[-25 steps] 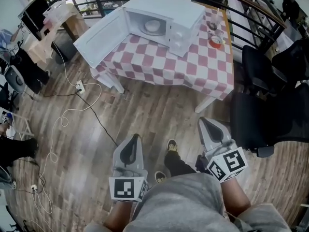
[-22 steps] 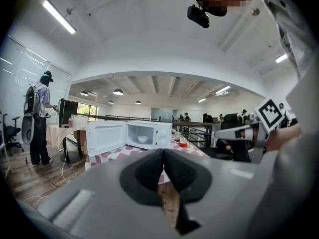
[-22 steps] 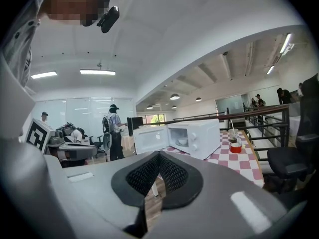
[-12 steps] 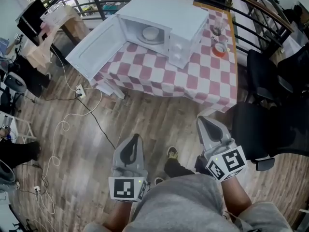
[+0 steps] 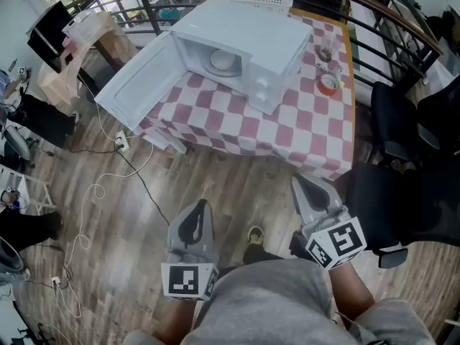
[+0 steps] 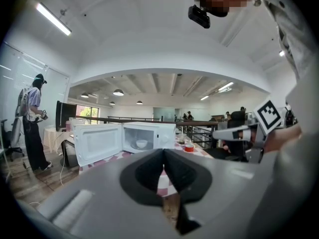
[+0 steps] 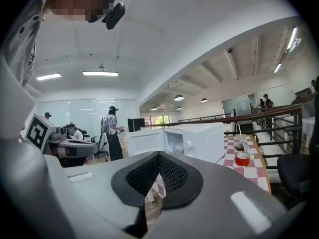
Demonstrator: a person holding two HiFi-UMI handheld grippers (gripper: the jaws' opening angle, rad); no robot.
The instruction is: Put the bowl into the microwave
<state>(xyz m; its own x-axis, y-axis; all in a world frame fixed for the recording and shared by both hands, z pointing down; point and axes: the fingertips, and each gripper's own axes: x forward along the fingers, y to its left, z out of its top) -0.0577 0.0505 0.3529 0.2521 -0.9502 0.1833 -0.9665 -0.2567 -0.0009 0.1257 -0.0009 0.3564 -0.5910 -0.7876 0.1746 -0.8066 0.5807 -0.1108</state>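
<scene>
The white microwave (image 5: 241, 38) stands on a red-and-white checked table (image 5: 287, 131) with its door (image 5: 138, 77) swung wide to the left. A white bowl (image 5: 223, 62) sits inside the cavity on the turntable. My left gripper (image 5: 202, 205) and right gripper (image 5: 300, 181) hang low over the wooden floor, well short of the table, both shut and empty. In the left gripper view the left gripper (image 6: 163, 151) points at the microwave (image 6: 149, 136) and the bowl (image 6: 142, 143). In the right gripper view the right gripper (image 7: 159, 153) also faces the microwave (image 7: 197, 141).
A red cup (image 5: 328, 83) and a glass (image 5: 327, 49) stand on the table right of the microwave. Black office chairs (image 5: 402, 192) crowd the right side. Cables (image 5: 93, 192) and a power strip (image 5: 120, 144) lie on the floor at left. A person (image 6: 32, 123) stands far left.
The table and microwave have drawn nearer and sit lower in the head view. Both grippers stay shut and keep their places in the picture.
</scene>
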